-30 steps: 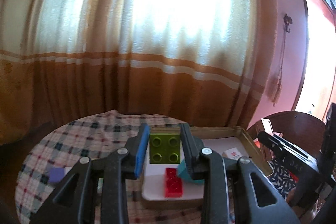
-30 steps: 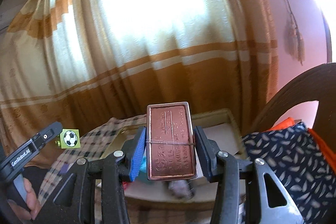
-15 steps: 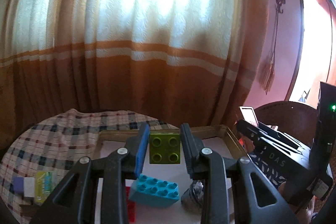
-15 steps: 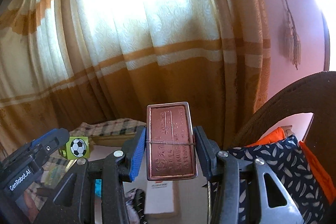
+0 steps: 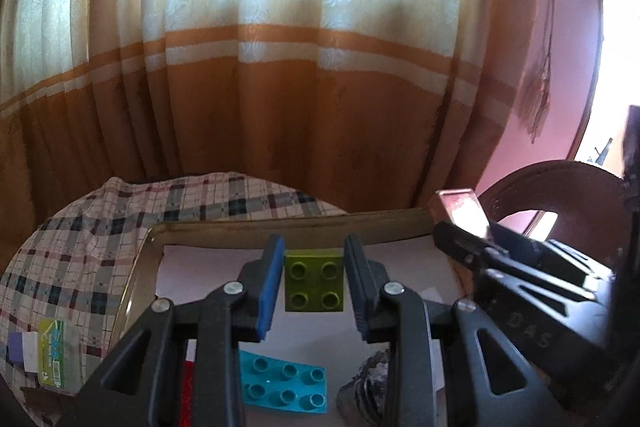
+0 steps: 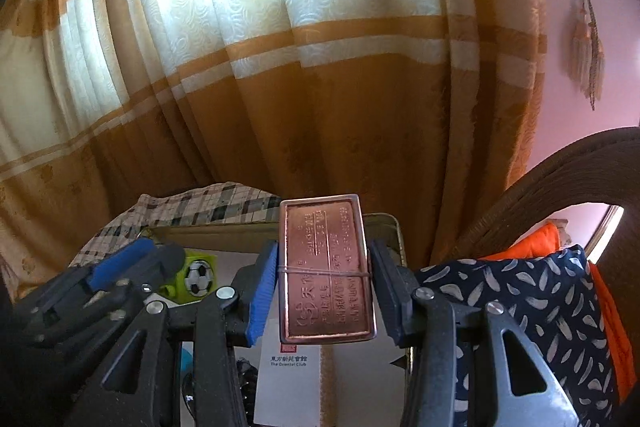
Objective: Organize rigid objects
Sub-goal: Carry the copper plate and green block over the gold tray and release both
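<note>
Two grippers are hovering over the cardboard tray [image 5: 224, 233], the right gripper [image 6: 323, 281] clamping a copper tin [image 6: 326, 267] above the tray's right side and the left gripper [image 5: 314, 281] clamping a green block [image 5: 314, 283] above the tray's middle.

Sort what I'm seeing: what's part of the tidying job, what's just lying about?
Job:
- green four-stud plastic brick, in left claw
- copper-coloured metal tin, in right claw
- blue six-stud brick
- shallow cardboard tray

Lying about:
- checked tablecloth
- orange-and-cream curtain
- patterned navy cushion
</note>
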Demonstrator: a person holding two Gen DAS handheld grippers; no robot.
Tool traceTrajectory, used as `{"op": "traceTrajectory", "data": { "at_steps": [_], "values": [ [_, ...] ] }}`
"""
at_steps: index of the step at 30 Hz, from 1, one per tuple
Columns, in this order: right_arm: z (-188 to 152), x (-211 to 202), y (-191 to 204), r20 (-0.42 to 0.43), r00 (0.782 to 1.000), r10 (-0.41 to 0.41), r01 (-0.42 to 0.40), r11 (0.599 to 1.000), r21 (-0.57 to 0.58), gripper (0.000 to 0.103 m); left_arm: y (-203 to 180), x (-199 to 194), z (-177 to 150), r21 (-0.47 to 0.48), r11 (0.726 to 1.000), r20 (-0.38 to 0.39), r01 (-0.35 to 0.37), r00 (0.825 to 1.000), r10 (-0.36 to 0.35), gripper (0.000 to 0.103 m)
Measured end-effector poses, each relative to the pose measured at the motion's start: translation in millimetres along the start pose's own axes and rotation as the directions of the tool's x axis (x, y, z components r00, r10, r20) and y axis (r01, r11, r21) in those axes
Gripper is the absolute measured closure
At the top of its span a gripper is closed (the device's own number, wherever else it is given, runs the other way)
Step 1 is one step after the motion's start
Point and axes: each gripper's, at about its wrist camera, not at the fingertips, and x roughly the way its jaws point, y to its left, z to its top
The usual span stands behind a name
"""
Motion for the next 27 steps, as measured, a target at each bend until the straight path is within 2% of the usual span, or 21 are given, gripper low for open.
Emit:
{"op": "traceTrajectory", "data": {
  "at_steps": [4, 7, 8, 9, 10, 11, 14, 19, 23, 27],
  "values": [
    [-0.1, 2.7, 0.9, -0.009, 1.000, -0.010, 0.010, 1.000, -0.007, 0.054, 0.2, 9.4, -1.4, 0.001, 0.999, -0.033, -0.032, 0.999, 0.032, 0.072],
    [-0.4, 5.2, 0.5, -0.027, 1.000, 0.011, -0.011, 1.000, -0.001, 0.053, 1.1, 16.2, -3.9, 0.005, 0.998, -0.056, -0.064, 0.996, 0.064, 0.072],
    [-0.2, 5.2, 0.3, -0.029, 0.999, 0.021, -0.021, 1.000, 0.005, 0.051, 1.4, 16.6, -4.3, 0.005, 0.997, -0.057, -0.076, 0.995, 0.076, 0.064],
    [-0.6, 3.9, -0.4, -0.025, 1.000, 0.019, -0.019, 1.000, 0.014, 0.040, 1.2, 17.5, -4.3, 0.005, 0.996, -0.064, -0.086, 0.994, 0.086, 0.054],
    [-0.6, 2.6, -0.8, -0.019, 1.000, 0.015, -0.015, 1.000, 0.021, 0.025, 0.8, 17.4, -4.5, 0.006, 0.995, -0.075, -0.098, 0.992, 0.098, 0.026],
    [-0.9, -0.6, -1.4, -0.006, 1.000, 0.014, -0.014, 0.999, 0.033, 0.021, 0.1, 14.6, -4.6, 0.006, 0.994, -0.076, -0.113, 0.991, 0.113, 0.002],
    [-3.9, -18.6, -3.4, 0.076, 0.997, 0.020, -0.025, 0.997, 0.071, 0.019, -1.6, -4.7, -5.3, 0.018, 0.991, 0.000, -0.130, 0.991, 0.130, 0.001],
    [-13.3, -46.6, -5.3, 0.163, 0.986, 0.011, -0.035, 0.989, 0.142, 0.016, -8.3, -26.3, -9.4, 0.064, 0.986, 0.047, -0.154, 0.987, 0.151, 0.001],
    [-25.4, -63.0, -4.4, 0.218, 0.976, -0.014, -0.029, 0.981, 0.194, 0.015, -6.5, -32.4, -17.8, 0.062, 0.985, 0.047, -0.162, 0.986, 0.160, 0.001],
    [-41.7, -76.3, -0.3, 0.267, 0.959, -0.099, 0.040, 0.976, 0.216, 0.015, -5.8, -36.9, -28.3, 0.061, 0.981, 0.052, -0.185, 0.982, 0.181, 0.001]
  ]
}}
